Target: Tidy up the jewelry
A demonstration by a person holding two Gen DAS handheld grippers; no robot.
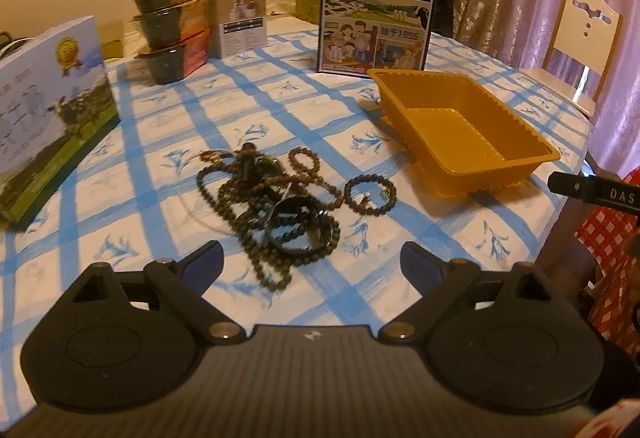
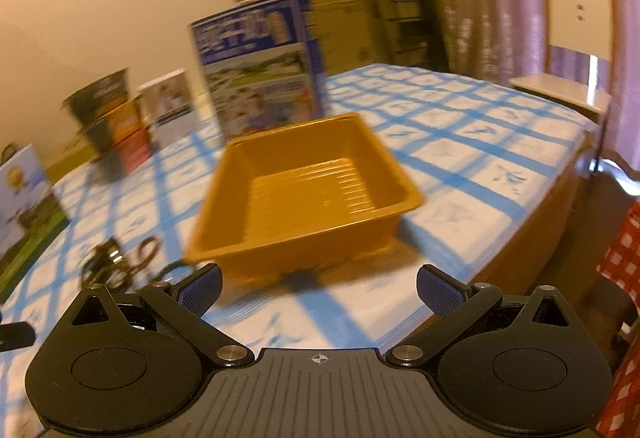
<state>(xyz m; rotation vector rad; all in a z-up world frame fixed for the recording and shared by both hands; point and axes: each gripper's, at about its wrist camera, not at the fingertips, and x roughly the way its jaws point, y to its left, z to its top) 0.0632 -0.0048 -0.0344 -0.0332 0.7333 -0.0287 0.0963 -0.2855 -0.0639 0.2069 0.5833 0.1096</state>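
Hovering above the near edge of the table point(image 1: 168, 110), left gripper point(image 1: 311, 262) spread wide, holding nothing, pointing at the beads point(image 1: 276, 198). Lying tangled in a dark pile on the checked cloth, toward the table's near edge, a black bangle point(image 1: 298, 226) resting on the heap and one small bracelet point(image 1: 370, 192) lying just beside it. Sitting empty to the right of the pile, near the table's right edge, an orange tray point(image 1: 516, 154), well apart from the beads. Standing behind the tray, a milk box point(image 1: 376, 10); stacked by the far left edge, bowls point(image 1: 168, 26).

Hanging over the near right edge, right gripper point(image 2: 319, 288) also spread wide and empty, facing the tray point(image 2: 312, 238) just ahead. Showing blurred in this view, the beads point(image 2: 116, 262) lying left of the tray.
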